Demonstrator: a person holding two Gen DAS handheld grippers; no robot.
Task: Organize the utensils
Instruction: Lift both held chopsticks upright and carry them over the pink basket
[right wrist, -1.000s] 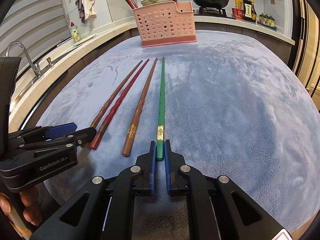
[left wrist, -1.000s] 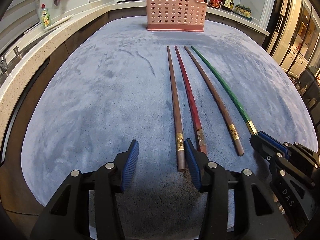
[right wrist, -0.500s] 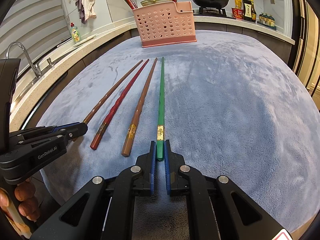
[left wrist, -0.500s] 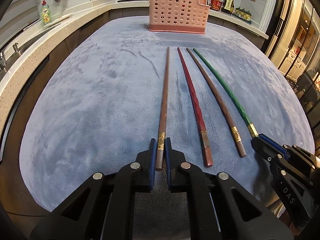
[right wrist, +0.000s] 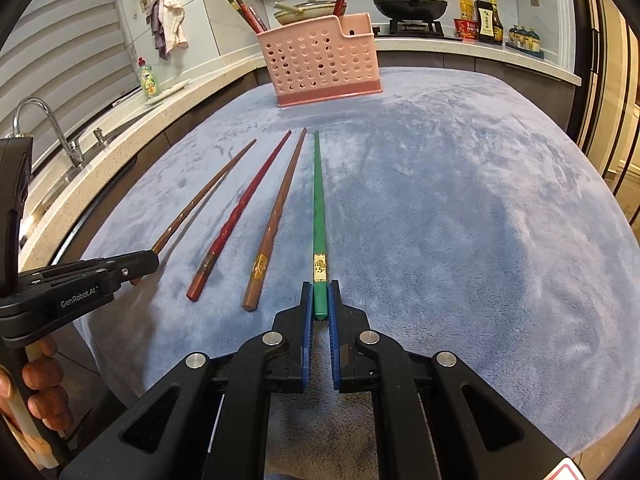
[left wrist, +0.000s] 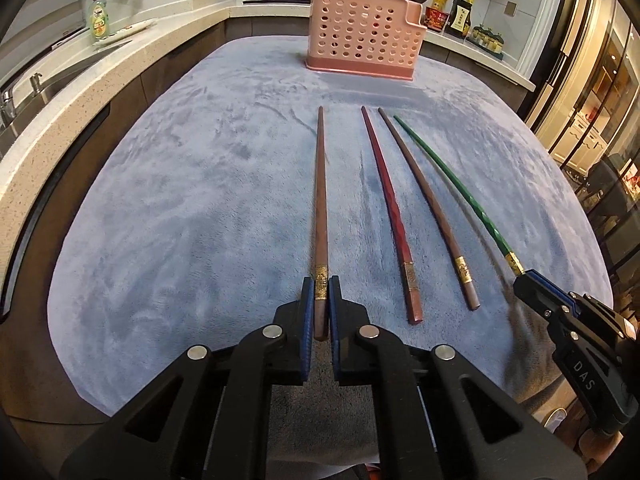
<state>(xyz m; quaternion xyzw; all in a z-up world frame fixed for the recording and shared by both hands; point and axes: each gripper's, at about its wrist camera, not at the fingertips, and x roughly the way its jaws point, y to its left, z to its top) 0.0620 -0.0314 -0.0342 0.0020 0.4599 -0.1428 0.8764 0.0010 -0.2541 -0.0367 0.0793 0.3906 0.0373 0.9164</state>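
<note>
Pinching chopstick (left wrist: 320, 200) (butt end), left gripper (left wrist: 319, 300)

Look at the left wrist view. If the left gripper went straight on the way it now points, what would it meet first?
Probably the blue cloth: the left gripper, jaws shut on the brown chopstick, tilts down toward it. The pink basket lies farther along, likely never reached.

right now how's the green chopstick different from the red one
The green chopstick is clamped at its thick end in the right tongs; the red chopstick lies free on the blue cloth. Green sits at the row's right edge, red among the inner sticks. Both point toward the pink basket and carry a gold band.
</note>
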